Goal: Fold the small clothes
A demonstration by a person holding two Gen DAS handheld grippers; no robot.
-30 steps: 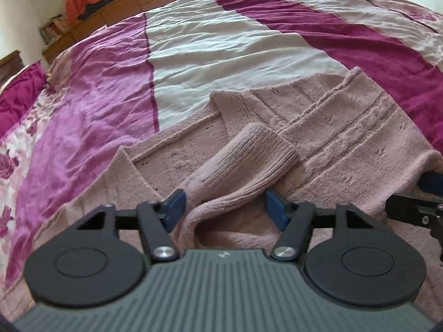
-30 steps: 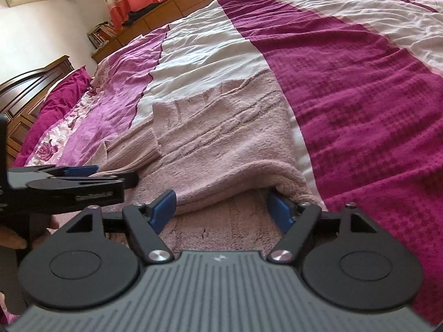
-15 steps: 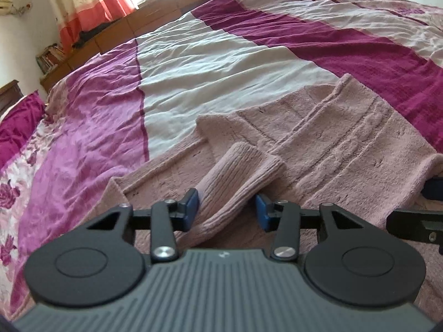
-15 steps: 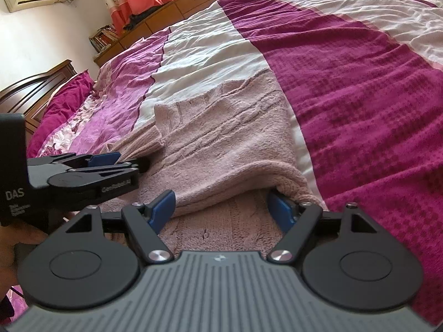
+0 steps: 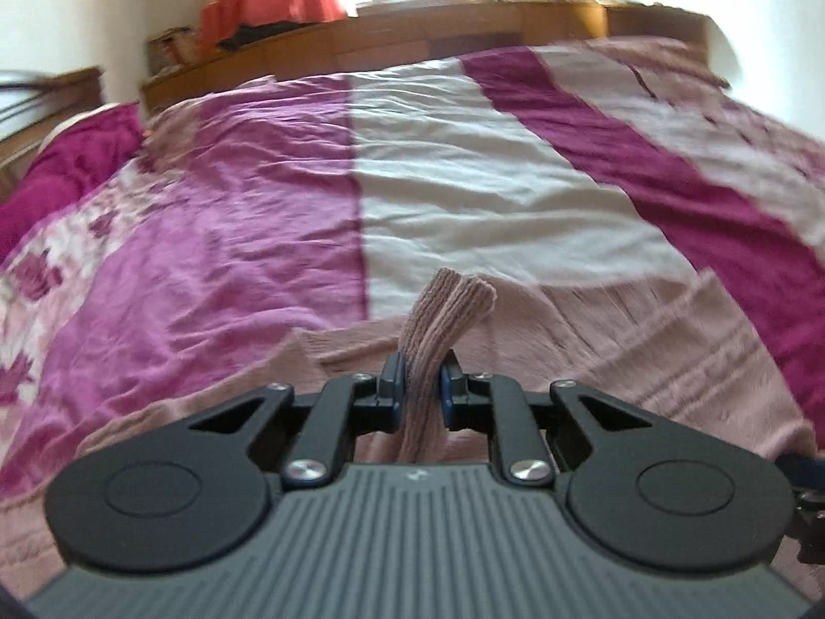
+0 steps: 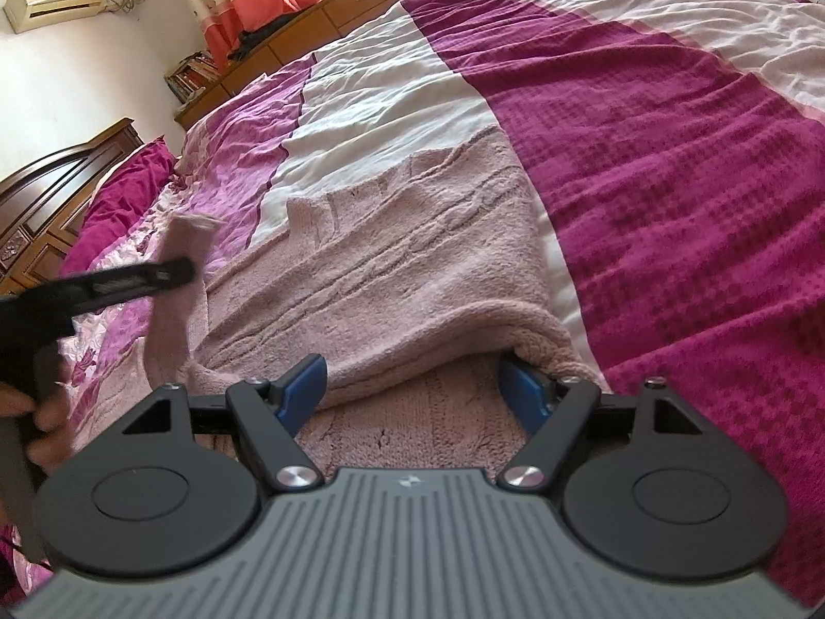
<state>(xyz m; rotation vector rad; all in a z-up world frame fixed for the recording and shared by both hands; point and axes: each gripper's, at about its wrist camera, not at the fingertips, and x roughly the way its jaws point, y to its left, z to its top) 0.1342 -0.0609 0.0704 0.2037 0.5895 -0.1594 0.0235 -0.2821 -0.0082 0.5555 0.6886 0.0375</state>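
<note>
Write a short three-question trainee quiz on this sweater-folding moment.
1. True or false: the left gripper is shut on the sleeve.
2. What lies under the pink sweater? A) wooden table B) striped bedspread C) carpet
3. Fill in: the right gripper has its jaws ____, either side of a sweater fold.

Key: 1 true; 2 B, the striped bedspread; 3 open.
</note>
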